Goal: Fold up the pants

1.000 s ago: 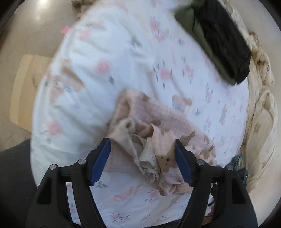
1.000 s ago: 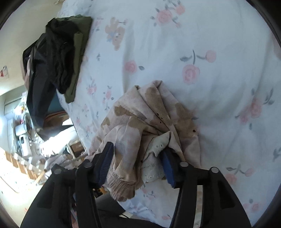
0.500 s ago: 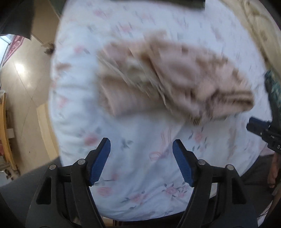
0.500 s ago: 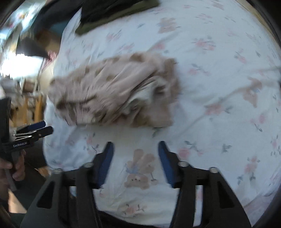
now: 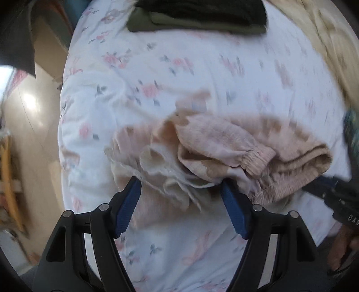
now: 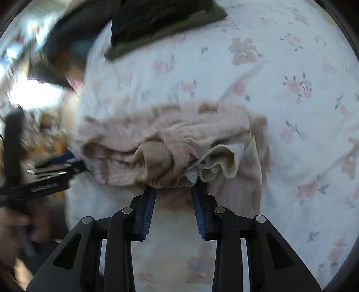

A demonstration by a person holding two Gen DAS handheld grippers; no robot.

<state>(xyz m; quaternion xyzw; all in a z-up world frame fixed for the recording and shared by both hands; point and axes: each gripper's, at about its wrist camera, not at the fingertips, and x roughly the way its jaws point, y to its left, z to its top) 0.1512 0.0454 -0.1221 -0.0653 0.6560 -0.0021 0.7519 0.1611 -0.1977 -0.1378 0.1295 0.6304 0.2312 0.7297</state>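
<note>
The pink pants (image 5: 224,143) with brown patches lie crumpled in a heap on the white floral bed sheet (image 5: 157,74). My left gripper (image 5: 180,188) is open, its blue pads at the near edge of the heap, straddling the cream lining. My right gripper (image 6: 172,189) is partly open, its tips touching the bunched near edge of the pants (image 6: 170,143); nothing is clamped. Each gripper shows at the edge of the other's view: the right one in the left wrist view (image 5: 332,191), the left one in the right wrist view (image 6: 49,175).
A folded stack of black and olive garments (image 5: 202,15) lies at the far side of the bed, also in the right wrist view (image 6: 157,24). A cream quilt (image 5: 325,45) runs along the right. The floor (image 5: 29,125) lies off the bed's left edge.
Both grippers have moved back in toward the pants from a pulled-back position; their tips now reach the heap's near edge. The right gripper's jaws have narrowed a little.
</note>
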